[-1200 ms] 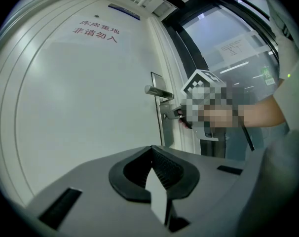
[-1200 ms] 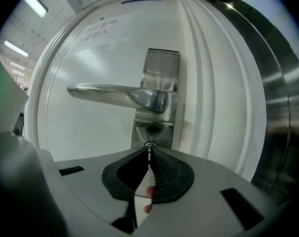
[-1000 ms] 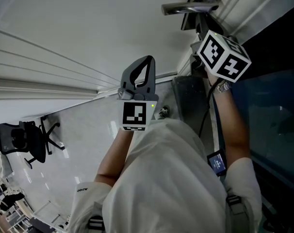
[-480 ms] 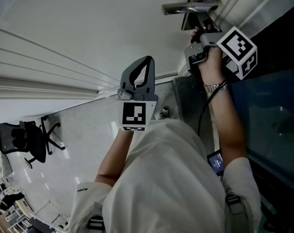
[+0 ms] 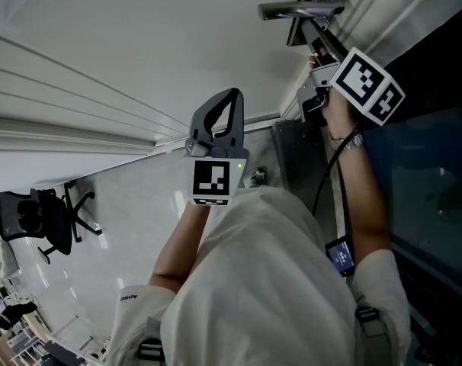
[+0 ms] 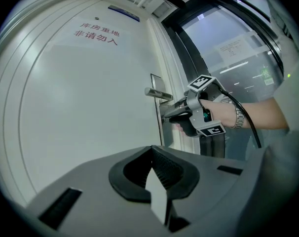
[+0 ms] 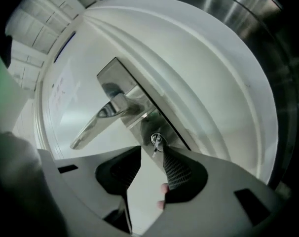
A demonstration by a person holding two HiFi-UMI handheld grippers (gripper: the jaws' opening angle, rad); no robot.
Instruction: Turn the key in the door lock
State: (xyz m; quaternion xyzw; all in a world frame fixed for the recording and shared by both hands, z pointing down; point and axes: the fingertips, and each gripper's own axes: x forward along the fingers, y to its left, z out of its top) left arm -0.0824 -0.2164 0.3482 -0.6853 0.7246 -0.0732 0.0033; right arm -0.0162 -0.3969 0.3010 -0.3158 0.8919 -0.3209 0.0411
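Note:
The key (image 7: 156,141) sticks out of the lock in a steel plate (image 7: 139,113), below the lever handle (image 7: 97,120). My right gripper (image 7: 152,149) points at the lock. Its jaws have just been opening and stand apart, with the key's head between the tips and close to the right finger, not pressed. In the head view the right gripper (image 5: 320,56) is up against the white door (image 5: 139,44), under the handle (image 5: 299,10). My left gripper (image 5: 231,94) hovers mid-frame away from the lock, shut and empty. From the left gripper view, the right gripper (image 6: 175,116) shows beside the handle (image 6: 157,94).
A dark glass panel (image 5: 437,174) and metal frame run along the door's right side. An office chair (image 5: 52,223) stands on the glossy floor at the lower left. A red-lettered notice (image 6: 95,33) is on the door. A cable hangs from my right wrist.
My right gripper has rolled about its own axis at the lock, its marker cube swinging round. The left gripper has not moved.

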